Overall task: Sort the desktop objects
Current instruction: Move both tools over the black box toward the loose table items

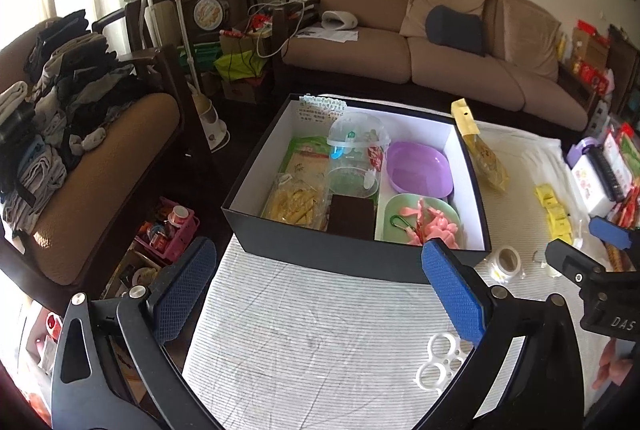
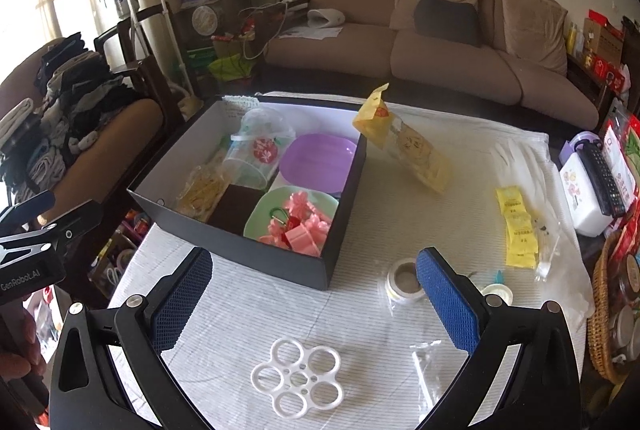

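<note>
Both grippers, left and right, hang wide open and empty above the table's near edge. A white ring holder lies below; the black box sits toward the far-left corner.

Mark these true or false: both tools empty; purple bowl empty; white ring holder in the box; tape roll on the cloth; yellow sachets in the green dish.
1. Both the left tool and the right tool are open and empty: true.
2. The purple bowl is empty: true.
3. The white ring holder is in the black box: false, it lies on the striped cloth.
4. The tape roll is on the cloth: true.
5. The yellow sachets are in the green dish: false, they lie on the cloth.
</note>
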